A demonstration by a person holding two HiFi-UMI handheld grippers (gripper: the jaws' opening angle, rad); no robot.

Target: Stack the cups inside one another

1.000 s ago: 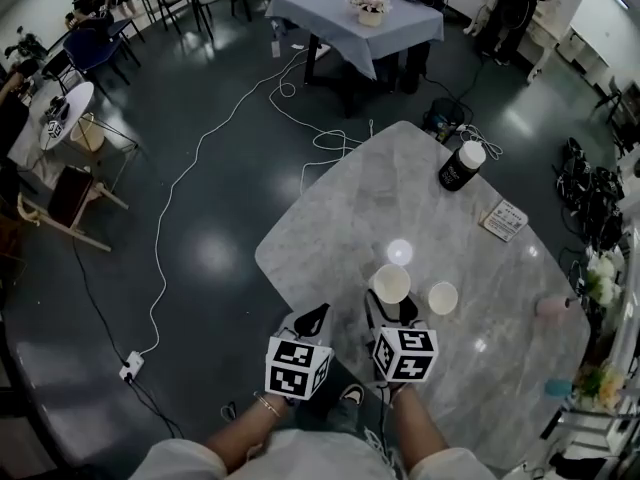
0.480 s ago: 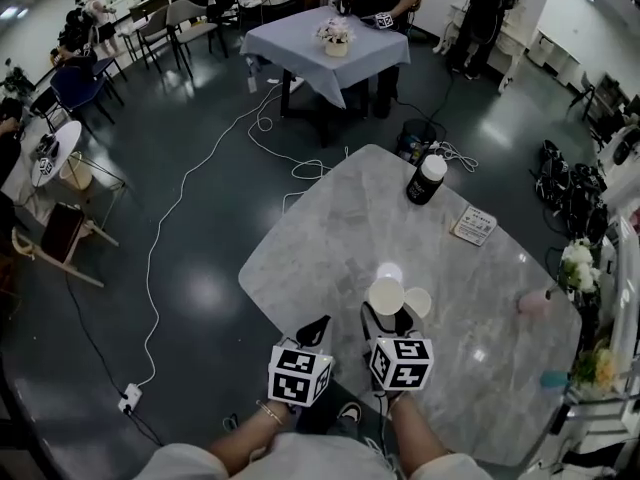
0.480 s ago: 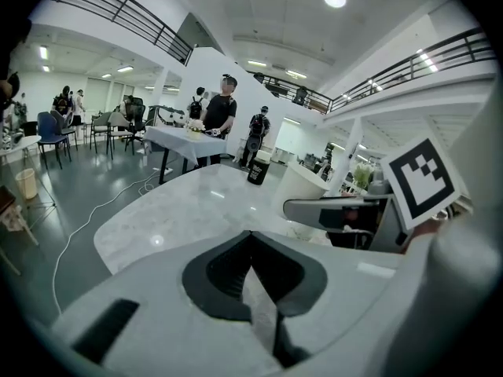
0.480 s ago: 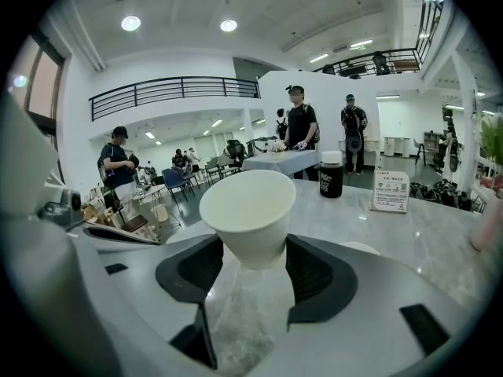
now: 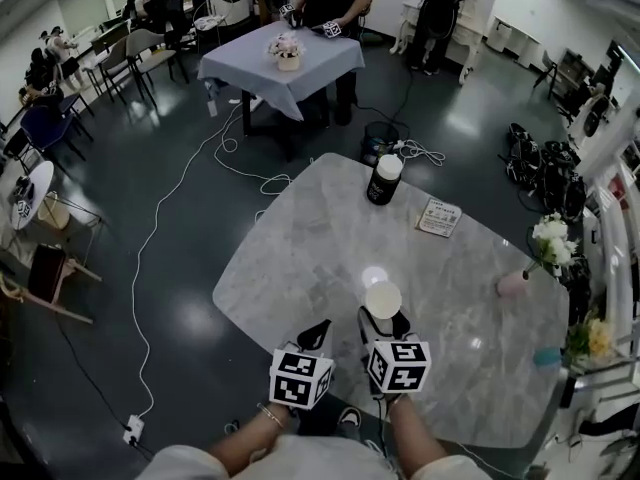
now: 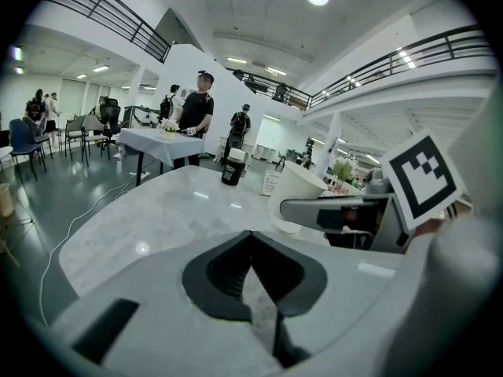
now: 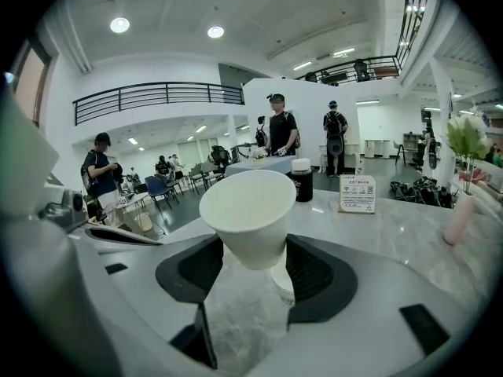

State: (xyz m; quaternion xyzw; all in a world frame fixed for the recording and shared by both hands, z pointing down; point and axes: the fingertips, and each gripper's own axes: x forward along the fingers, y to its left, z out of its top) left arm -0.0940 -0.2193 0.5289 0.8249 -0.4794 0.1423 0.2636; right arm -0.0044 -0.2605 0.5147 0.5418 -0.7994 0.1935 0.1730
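My right gripper [image 5: 384,320] [image 7: 251,246] is shut on a white paper cup [image 5: 383,300] [image 7: 247,206], held upright by its lower wall above the marble table [image 5: 310,238]. Directly under it the rim of a second white cup [image 7: 284,283] [image 6: 284,226] peeks out; the held cup's base seems to sit in it, though how deep is hidden. The head view shows only the upper cup. In the left gripper view that cup [image 6: 302,191] sits between the right gripper's fingers. My left gripper [image 5: 317,328] [image 6: 251,238] hovers at the near table edge, left of the cups, jaws together and holding nothing.
A black bottle with a white lid [image 5: 383,180] and a small printed card [image 5: 438,218] stand at the table's far side. A pink vase with white flowers [image 5: 513,284] is at the right edge. Beyond are cables on the floor and a cloth-covered table [image 5: 280,58] with people.
The right gripper has carried its cup to the right, over the second cup. That cup stood beside it before and is now hidden beneath it in the head view. The left gripper stayed put.
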